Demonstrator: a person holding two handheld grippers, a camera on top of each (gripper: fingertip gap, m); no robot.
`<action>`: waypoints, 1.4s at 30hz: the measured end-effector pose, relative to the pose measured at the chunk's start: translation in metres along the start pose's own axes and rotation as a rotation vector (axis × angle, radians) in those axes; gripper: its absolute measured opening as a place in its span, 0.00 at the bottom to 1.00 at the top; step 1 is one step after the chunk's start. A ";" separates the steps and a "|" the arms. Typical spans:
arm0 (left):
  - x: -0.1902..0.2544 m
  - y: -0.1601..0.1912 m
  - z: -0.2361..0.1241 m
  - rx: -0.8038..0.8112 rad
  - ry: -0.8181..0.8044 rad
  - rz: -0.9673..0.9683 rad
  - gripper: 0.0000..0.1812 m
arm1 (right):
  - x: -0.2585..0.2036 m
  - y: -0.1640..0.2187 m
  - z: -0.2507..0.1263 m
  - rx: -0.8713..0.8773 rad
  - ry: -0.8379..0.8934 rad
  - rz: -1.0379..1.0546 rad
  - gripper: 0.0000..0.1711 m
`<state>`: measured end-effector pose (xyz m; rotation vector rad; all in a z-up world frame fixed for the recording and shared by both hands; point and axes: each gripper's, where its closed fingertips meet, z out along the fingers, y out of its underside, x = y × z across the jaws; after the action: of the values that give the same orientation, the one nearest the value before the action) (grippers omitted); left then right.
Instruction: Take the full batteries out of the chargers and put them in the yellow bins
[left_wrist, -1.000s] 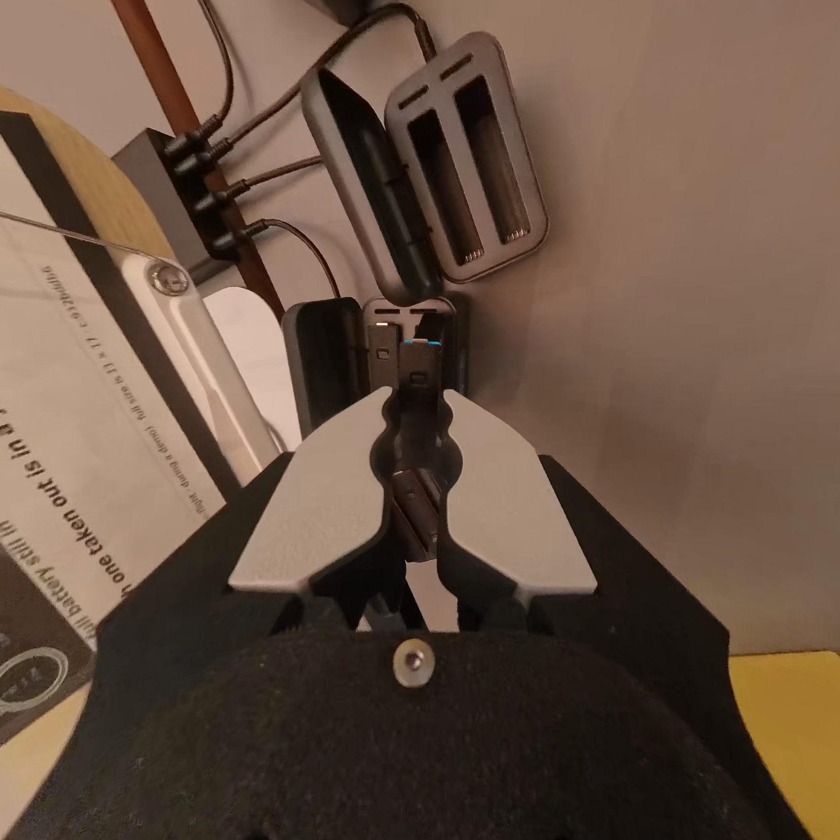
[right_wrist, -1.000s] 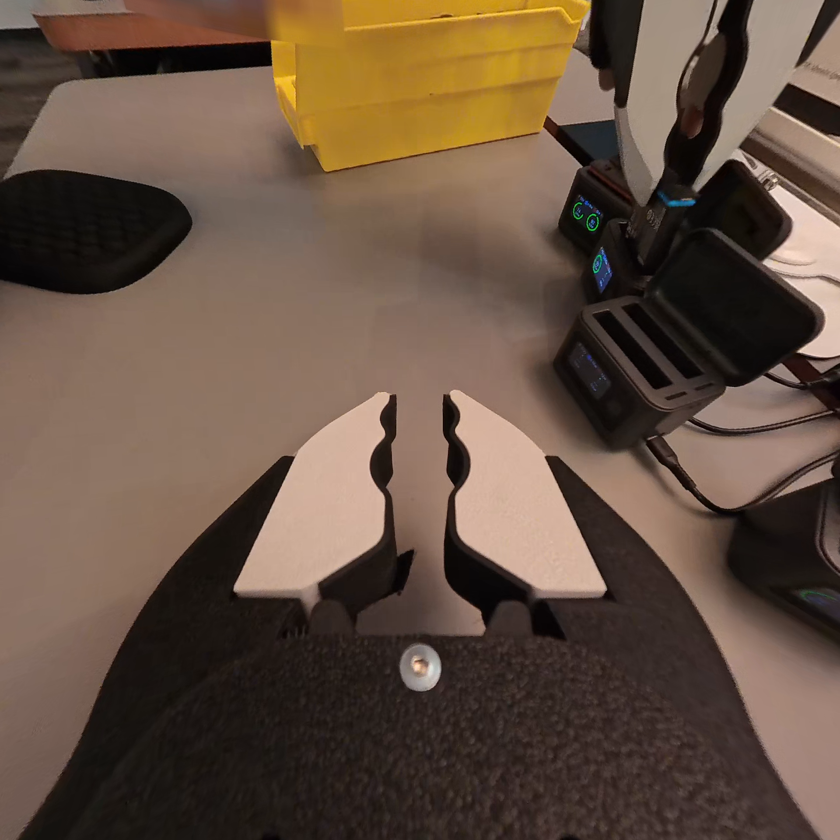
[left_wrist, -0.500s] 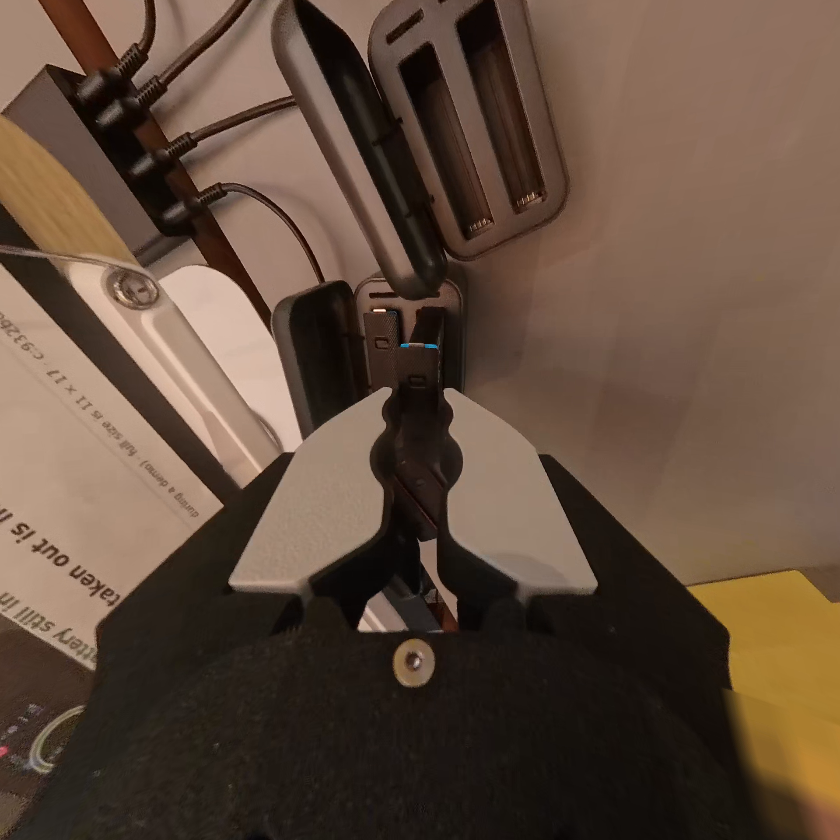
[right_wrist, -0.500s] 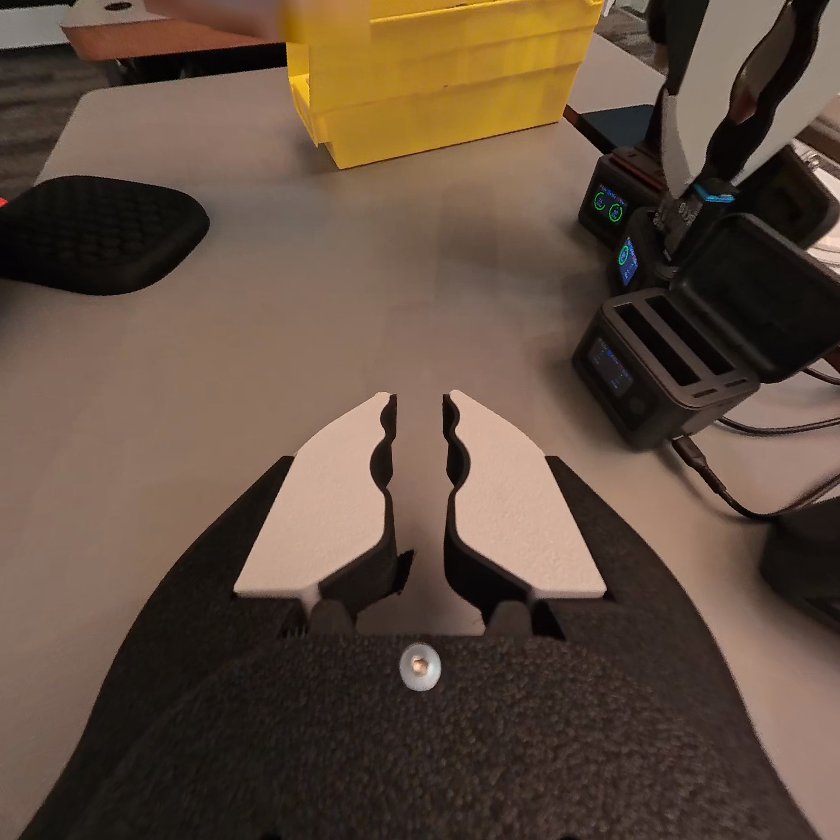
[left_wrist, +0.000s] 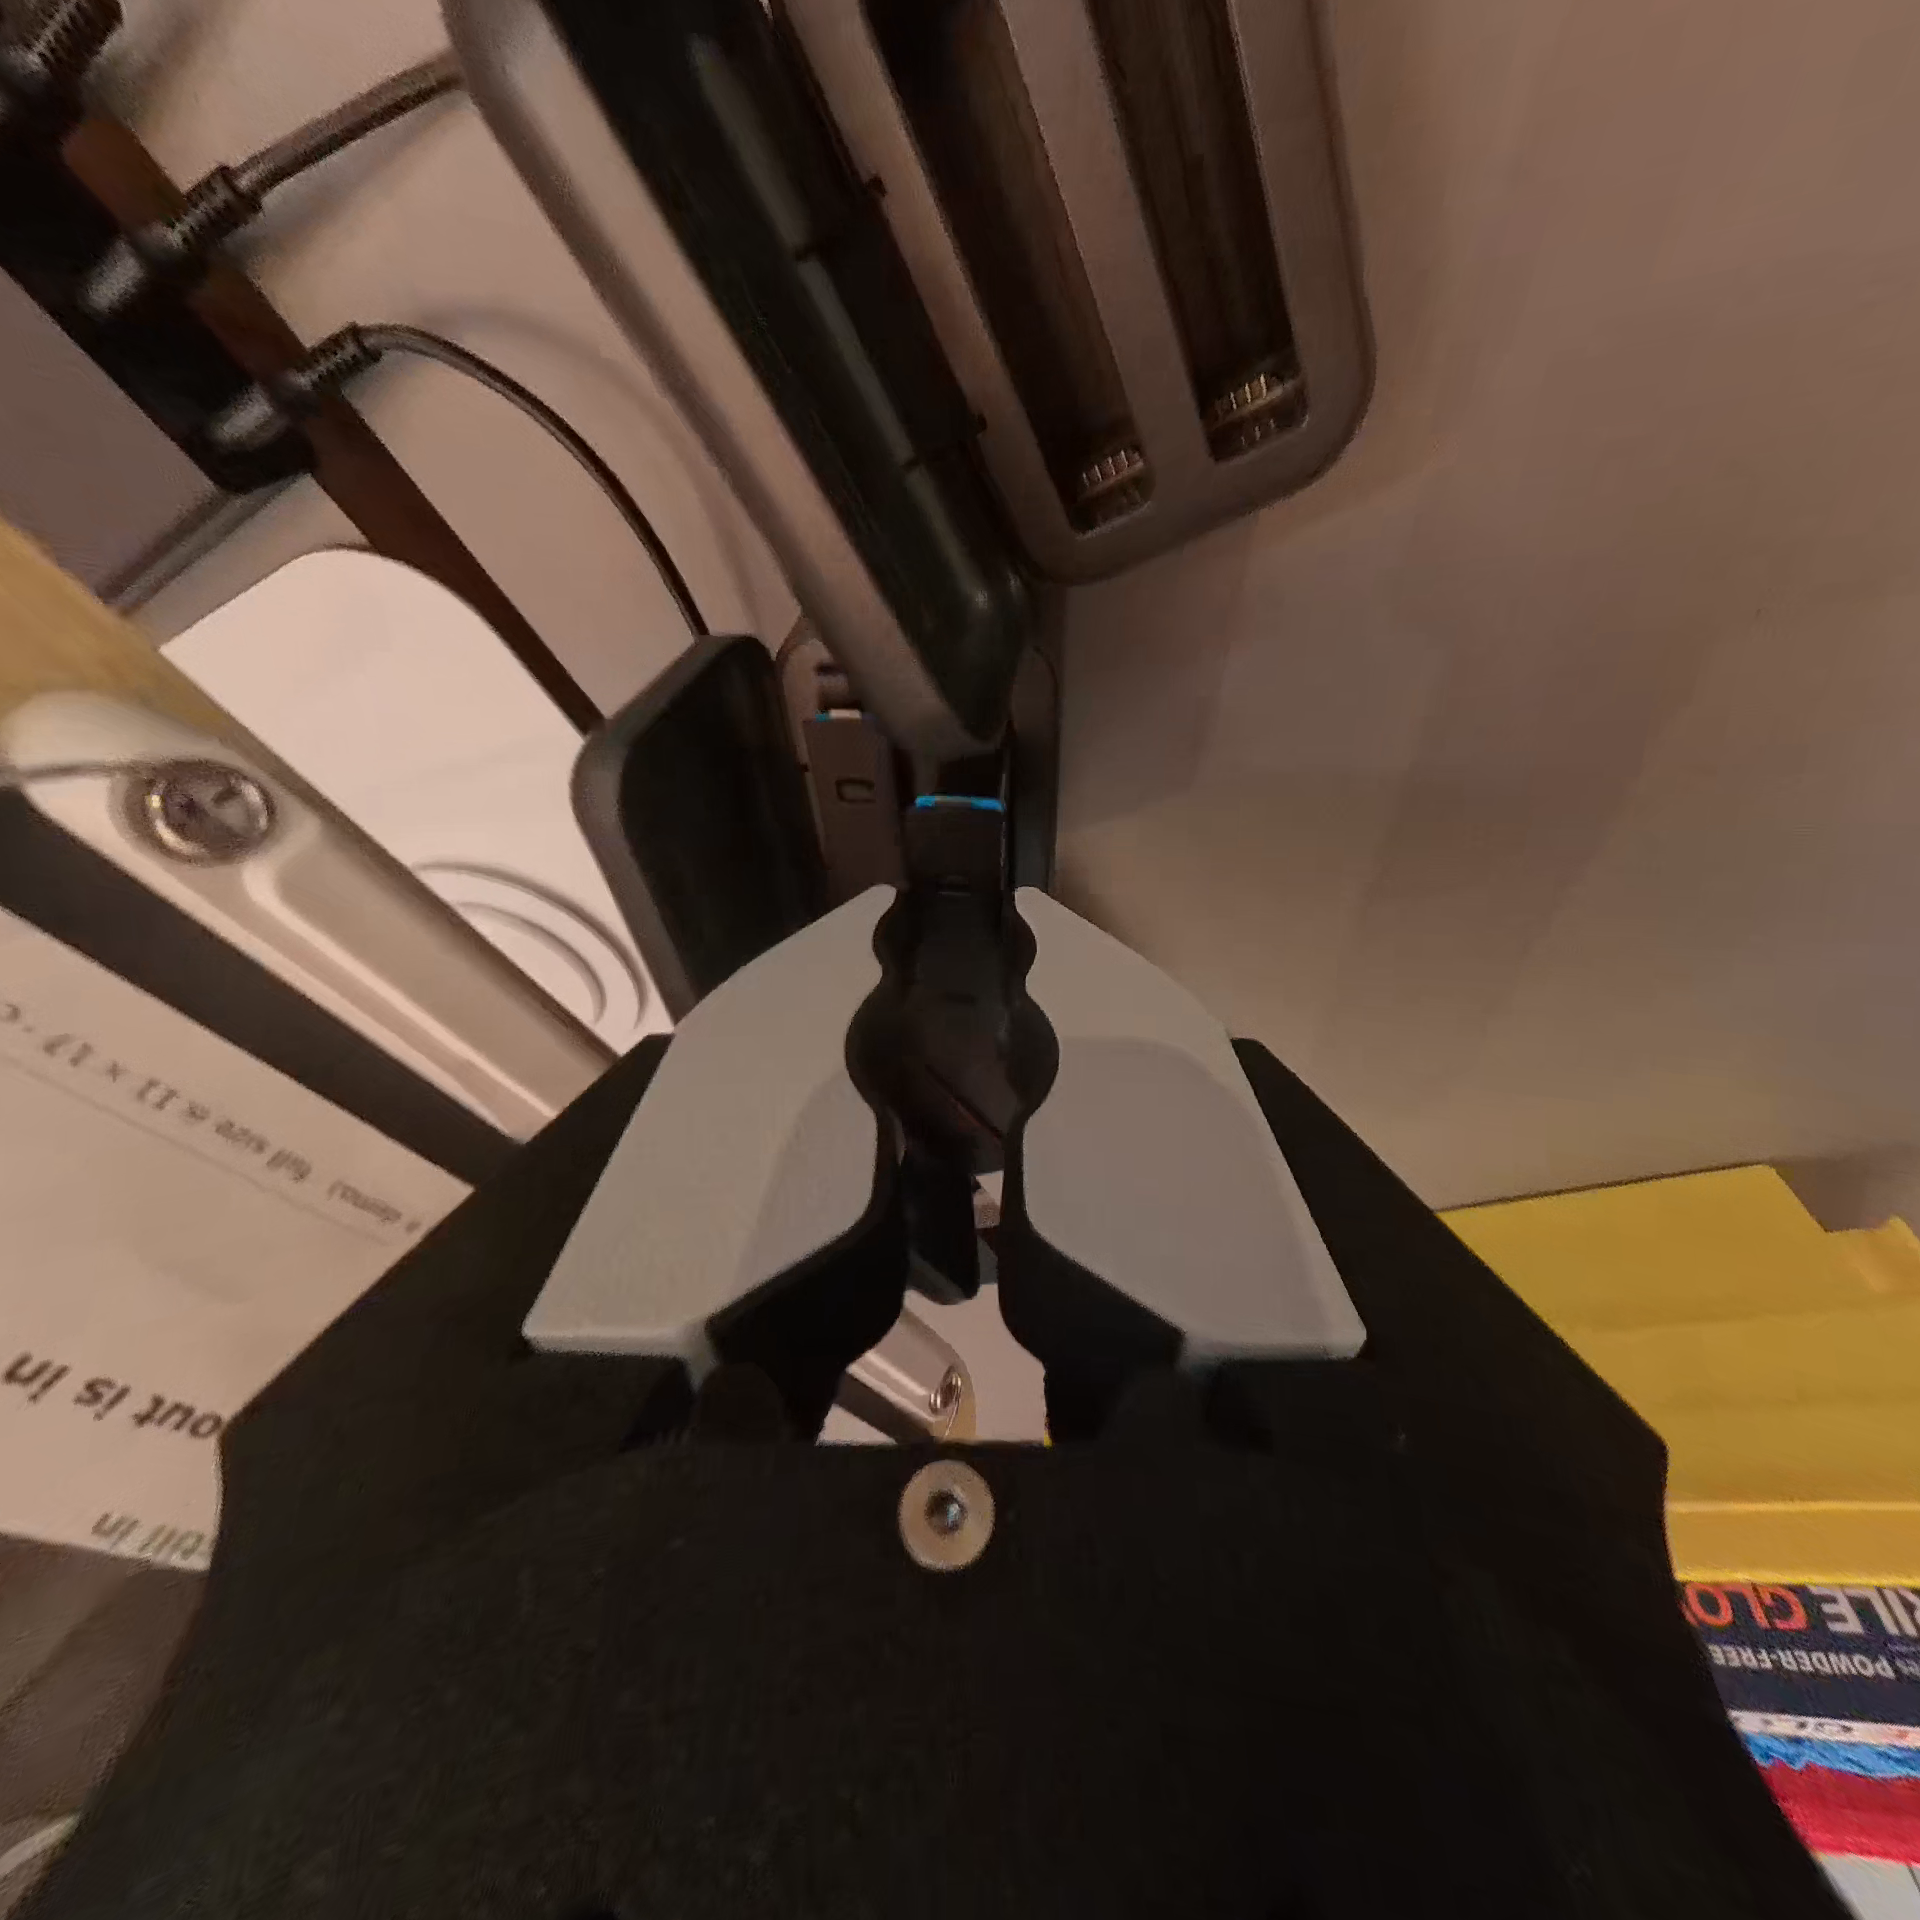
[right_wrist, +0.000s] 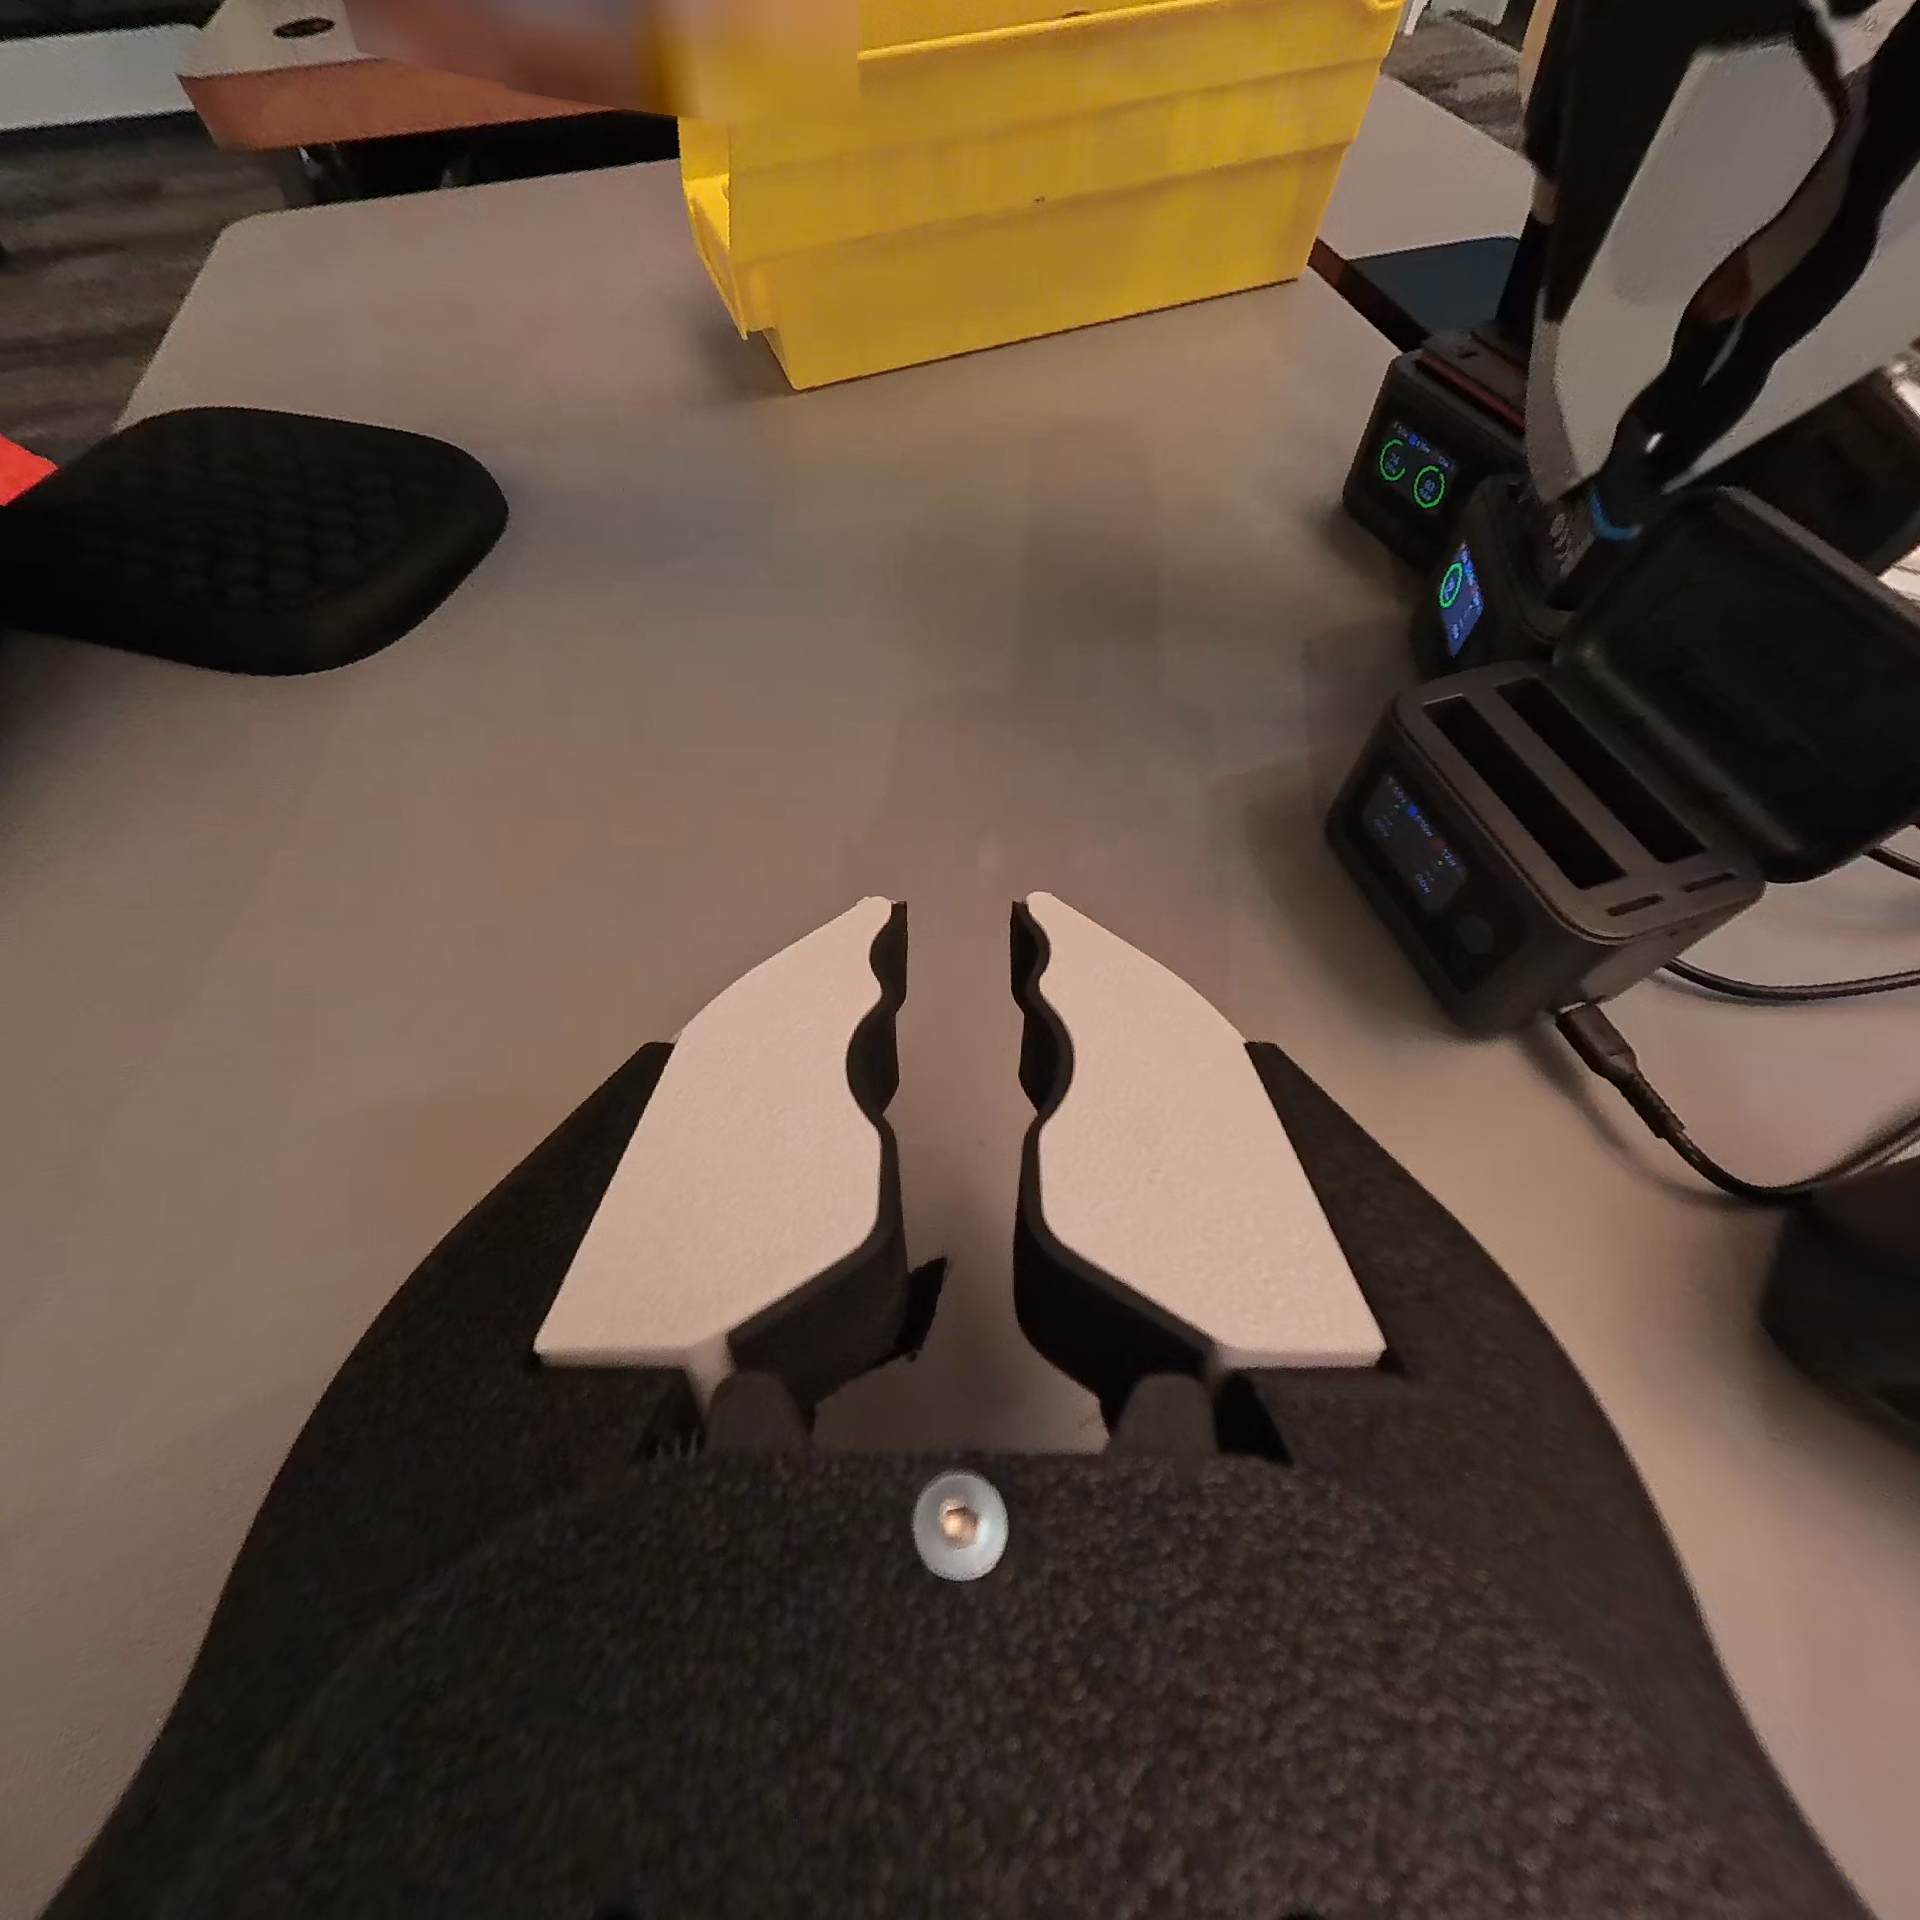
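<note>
Left gripper (left_wrist: 956, 904) is pinching a small, stiff, likely slippery battery (left_wrist: 954, 831) by its sides over its charger (right_wrist: 1475, 603), right gripper (right_wrist: 958, 909) idling slightly spread

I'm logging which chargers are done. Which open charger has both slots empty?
The nearest charger, beside the right gripper: its two slots are bare, whereas the middle charger behind has a battery in the left gripper.

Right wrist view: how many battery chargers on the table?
3. Nearest charger, lid open, slots empty; middle charger behind it, left gripper gripping its battery; far charger toward the yellow bin. A dark unit at the right edge may be a fourth.
</note>
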<state>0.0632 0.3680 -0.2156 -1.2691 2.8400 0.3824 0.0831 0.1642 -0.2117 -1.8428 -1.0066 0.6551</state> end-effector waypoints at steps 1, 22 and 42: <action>0.000 -0.004 0.001 0.011 -0.001 0.002 0.09 | 0.000 0.000 0.000 0.001 0.001 -0.002 0.11; 0.004 -0.014 0.004 0.459 -0.022 -0.120 0.09 | 0.000 -0.003 -0.004 0.009 0.007 -0.006 0.11; 0.006 -0.007 -0.004 0.464 -0.167 -0.143 0.11 | -0.002 -0.001 -0.002 0.005 -0.009 0.000 0.11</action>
<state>0.0650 0.3583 -0.2144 -1.2568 2.4743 -0.1600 0.0832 0.1615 -0.2092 -1.8368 -1.0104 0.6661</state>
